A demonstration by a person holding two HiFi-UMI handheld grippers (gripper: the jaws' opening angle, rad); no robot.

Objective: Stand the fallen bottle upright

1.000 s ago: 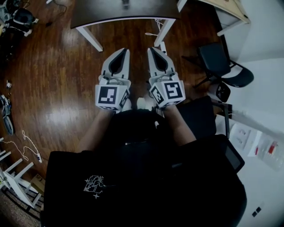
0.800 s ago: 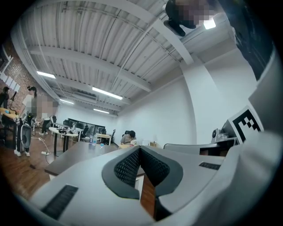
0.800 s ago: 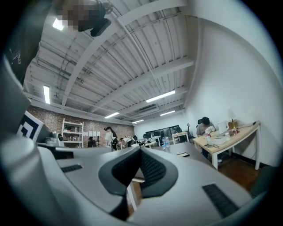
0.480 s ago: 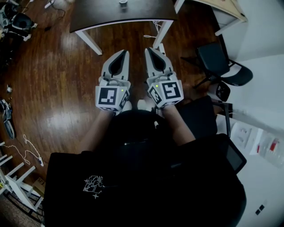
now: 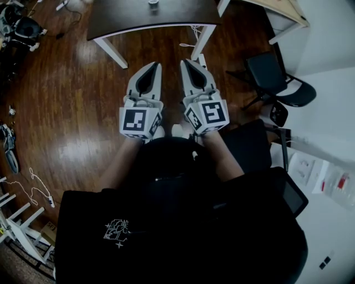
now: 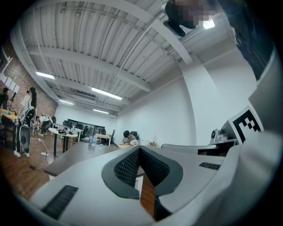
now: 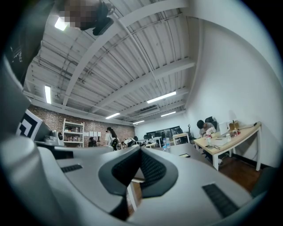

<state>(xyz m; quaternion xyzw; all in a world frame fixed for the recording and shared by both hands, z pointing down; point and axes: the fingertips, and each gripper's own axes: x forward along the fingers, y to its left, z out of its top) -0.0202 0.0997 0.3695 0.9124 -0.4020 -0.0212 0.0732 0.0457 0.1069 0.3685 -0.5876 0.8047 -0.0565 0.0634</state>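
Note:
My left gripper [image 5: 152,66] and my right gripper [image 5: 186,63] are held side by side, level, over the wooden floor. They point toward a dark table [image 5: 127,16] ahead. Both are shut with nothing between the pads, as the left gripper view [image 6: 139,151] and the right gripper view [image 7: 140,151] show. A small bottle-like thing [image 5: 153,3] sits at the table's far side. From the left gripper view, bottles [image 6: 93,140] show far off on the tabletop, and from the right gripper view too [image 7: 166,143]. I cannot tell whether one lies fallen.
The dark table has white legs [image 5: 112,51]. A black office chair [image 5: 275,77] stands right of the grippers, with a light wooden desk [image 5: 288,14] behind it. Cables and gear [image 5: 22,25] lie on the floor at left. A person [image 7: 204,127] sits at the far desk.
Only the head view has shifted slightly, bringing a little more of the table into sight. Both grippers keep their place and stay shut.

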